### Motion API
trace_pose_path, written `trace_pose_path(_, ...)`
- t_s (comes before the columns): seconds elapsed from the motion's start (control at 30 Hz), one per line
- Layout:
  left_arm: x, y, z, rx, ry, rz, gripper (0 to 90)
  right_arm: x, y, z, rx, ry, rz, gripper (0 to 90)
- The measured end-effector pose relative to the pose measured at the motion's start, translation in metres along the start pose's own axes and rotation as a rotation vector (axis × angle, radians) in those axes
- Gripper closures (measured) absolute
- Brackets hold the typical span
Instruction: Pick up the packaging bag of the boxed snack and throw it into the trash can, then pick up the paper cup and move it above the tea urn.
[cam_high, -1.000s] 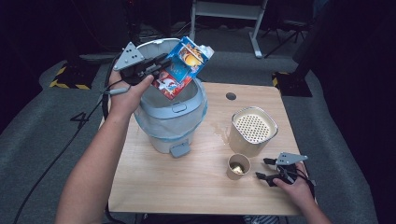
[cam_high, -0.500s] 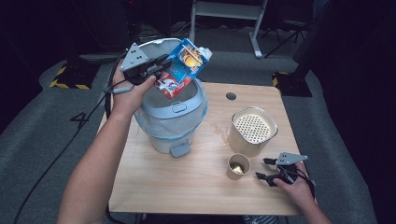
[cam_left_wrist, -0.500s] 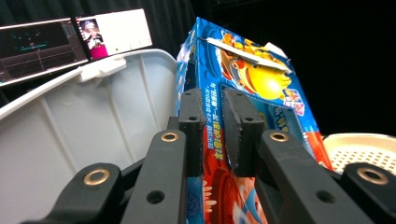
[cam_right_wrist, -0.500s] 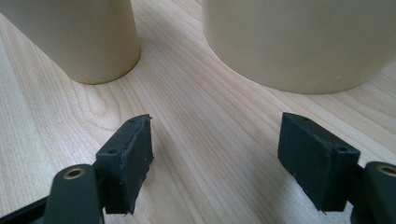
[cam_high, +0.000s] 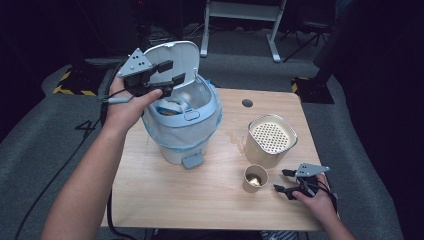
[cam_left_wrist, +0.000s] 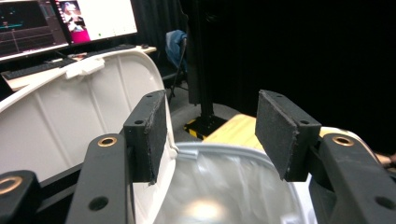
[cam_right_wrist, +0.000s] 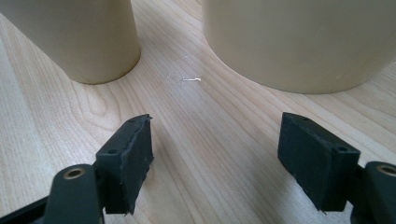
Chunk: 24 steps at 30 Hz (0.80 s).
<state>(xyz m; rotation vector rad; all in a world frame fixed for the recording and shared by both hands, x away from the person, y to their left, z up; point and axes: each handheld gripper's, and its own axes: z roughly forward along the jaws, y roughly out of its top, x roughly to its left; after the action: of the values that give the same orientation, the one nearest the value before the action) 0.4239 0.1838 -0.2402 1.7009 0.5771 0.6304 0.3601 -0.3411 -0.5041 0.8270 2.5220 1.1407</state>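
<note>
Carton (cam_high: 170, 106): no longer gripped, now lying inside bin (cam_high: 181, 131) | left gripper (cam_high: 172, 85): jaws just opened, empty, above bin | right gripper (cam_high: 283, 181): unmoved, open, empty, beside cup (cam_high: 255, 178)

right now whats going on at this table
A person is throwing rubbish into a small bin on the table. The left gripper hangs over the open bin with its jaws just opened and nothing between them; a carton lies inside. The right gripper rests open on the table beside a paper cup and a beige container.
</note>
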Motion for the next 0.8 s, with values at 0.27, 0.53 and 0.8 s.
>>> trace_pose_path(0.27,-0.031,-0.017,-0.039,0.038,-0.089,-0.002,41.6,0.001,0.000,0.000,0.005,0.006,-0.007,23.0)
trace_pose_path(0.53,-0.064,-0.057,-0.064,0.100,-0.210,-0.011,40.9,0.022,0.009,-0.010,-0.019,0.100,0.020,19.0)
trace_pose_path(0.8,-0.088,-0.115,-0.068,0.187,-0.236,-0.012,40.9,0.047,0.019,-0.009,-0.058,0.168,0.004,18.6)
